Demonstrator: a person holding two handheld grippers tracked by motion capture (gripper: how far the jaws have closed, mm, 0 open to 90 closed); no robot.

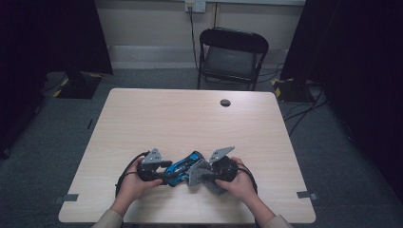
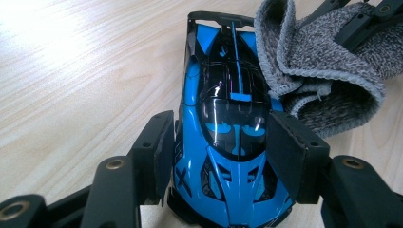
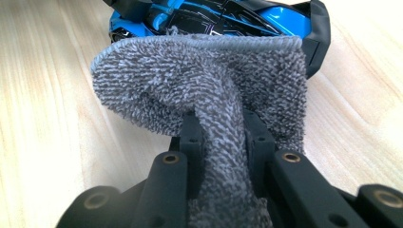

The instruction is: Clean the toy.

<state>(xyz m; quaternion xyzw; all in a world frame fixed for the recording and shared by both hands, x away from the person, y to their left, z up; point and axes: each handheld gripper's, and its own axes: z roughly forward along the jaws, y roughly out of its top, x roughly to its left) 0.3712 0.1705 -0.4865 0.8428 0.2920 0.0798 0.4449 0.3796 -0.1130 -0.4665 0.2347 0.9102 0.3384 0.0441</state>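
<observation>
A blue and black toy car (image 1: 183,167) (image 2: 228,123) (image 3: 214,16) lies on the table near the front edge. My left gripper (image 1: 172,175) (image 2: 221,147) is shut on the car's front, one pad on each flank. A grey terry cloth (image 1: 199,175) (image 2: 313,61) (image 3: 204,90) is pinched in my right gripper (image 1: 209,175) (image 3: 223,142), which is shut on its bunched middle. The cloth's free fold rests against the car's side and rear. In the left gripper view the right gripper's black jaws stand at the top right, over the cloth.
The light wood table (image 1: 190,118) has a round cable hole (image 1: 225,102) at the back. A black folding chair (image 1: 232,56) stands behind the table. Dark stands and cables are on the floor at both sides.
</observation>
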